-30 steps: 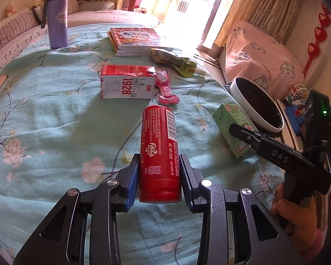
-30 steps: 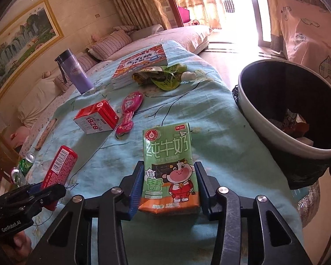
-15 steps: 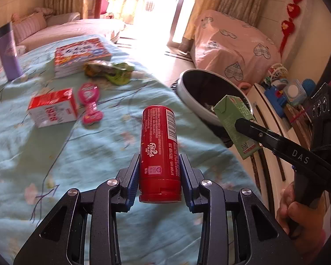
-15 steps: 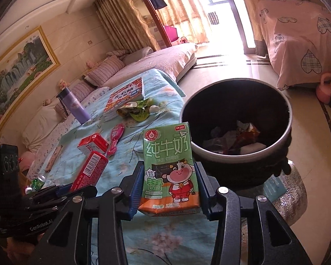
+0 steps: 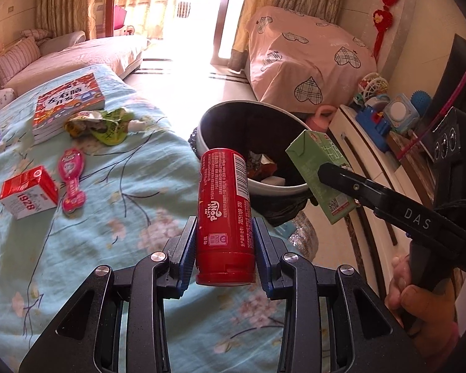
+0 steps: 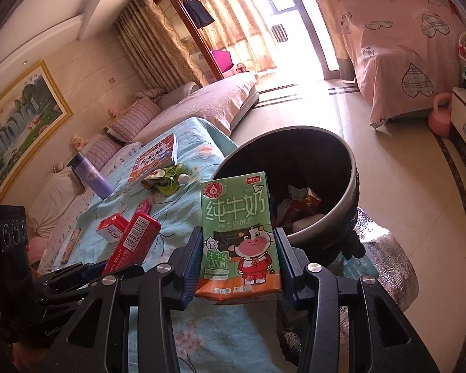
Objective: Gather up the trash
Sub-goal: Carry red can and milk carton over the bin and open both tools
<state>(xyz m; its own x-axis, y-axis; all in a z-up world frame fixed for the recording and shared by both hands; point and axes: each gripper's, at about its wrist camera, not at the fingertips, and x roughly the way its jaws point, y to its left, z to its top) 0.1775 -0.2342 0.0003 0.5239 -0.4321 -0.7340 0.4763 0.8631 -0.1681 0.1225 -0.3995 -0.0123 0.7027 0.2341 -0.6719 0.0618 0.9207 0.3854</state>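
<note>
My left gripper (image 5: 224,253) is shut on a red cylindrical tube (image 5: 224,214) and holds it above the table's edge, pointing at the dark trash bin (image 5: 233,115). My right gripper (image 6: 237,265) is shut on a green milk carton (image 6: 237,233), held in the air just short of the bin (image 6: 351,180), which holds some wrappers. The carton (image 5: 321,177) and the right gripper show at the right of the left wrist view. The red tube (image 6: 133,242) shows at the left of the right wrist view.
On the light-blue flowered tablecloth (image 5: 108,205) lie a red-and-white carton (image 5: 28,191), a pink wrapper (image 5: 71,177), a crumpled green wrapper (image 5: 102,124), a book (image 5: 68,102) and a purple bottle (image 6: 91,177). A cabinet with toys (image 5: 388,118) stands right of the bin.
Both grippers have lifted their items off the table and carried them right, toward the bin. The bin now sits closer and more central in both views.
</note>
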